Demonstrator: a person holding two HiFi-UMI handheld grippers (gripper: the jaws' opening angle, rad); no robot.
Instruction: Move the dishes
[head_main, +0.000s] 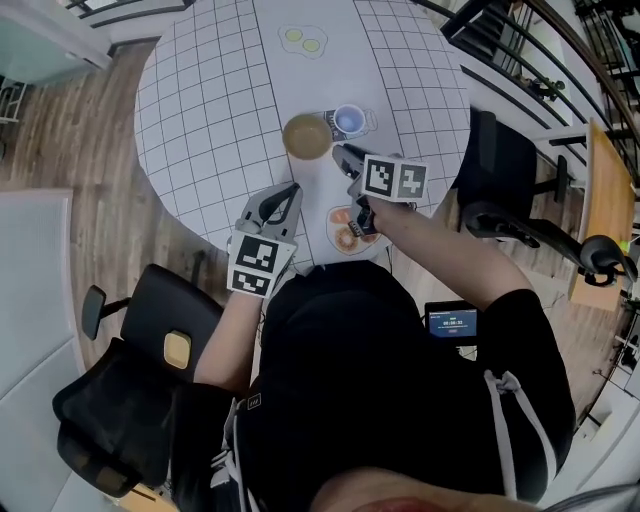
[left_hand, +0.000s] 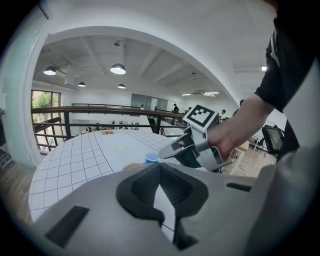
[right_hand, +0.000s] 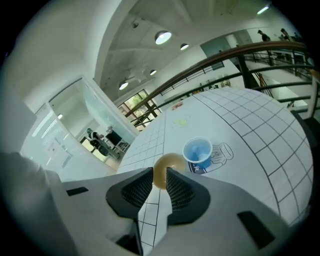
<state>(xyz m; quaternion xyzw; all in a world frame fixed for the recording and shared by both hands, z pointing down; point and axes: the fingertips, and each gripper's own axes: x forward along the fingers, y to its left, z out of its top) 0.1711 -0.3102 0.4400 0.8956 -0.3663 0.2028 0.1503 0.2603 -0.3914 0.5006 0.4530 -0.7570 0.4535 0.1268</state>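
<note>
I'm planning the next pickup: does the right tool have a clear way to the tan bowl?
Probably yes: the right tool is open and aimed at the tan bowl, nothing between; the blue cup stands beside it.

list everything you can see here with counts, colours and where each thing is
bowl: one, tan, mid-table, left of the cup
cup: one, blue, on a printed outline
table: one, round, white with a grid
yellow print: one, far side of the table
orange print: one, near table edge
office chairs: two, black, lower left and right of the table
left gripper: grey, jaws apart, empty, over the near edge
right gripper: grey, jaws apart, empty, just short of the bowl
</note>
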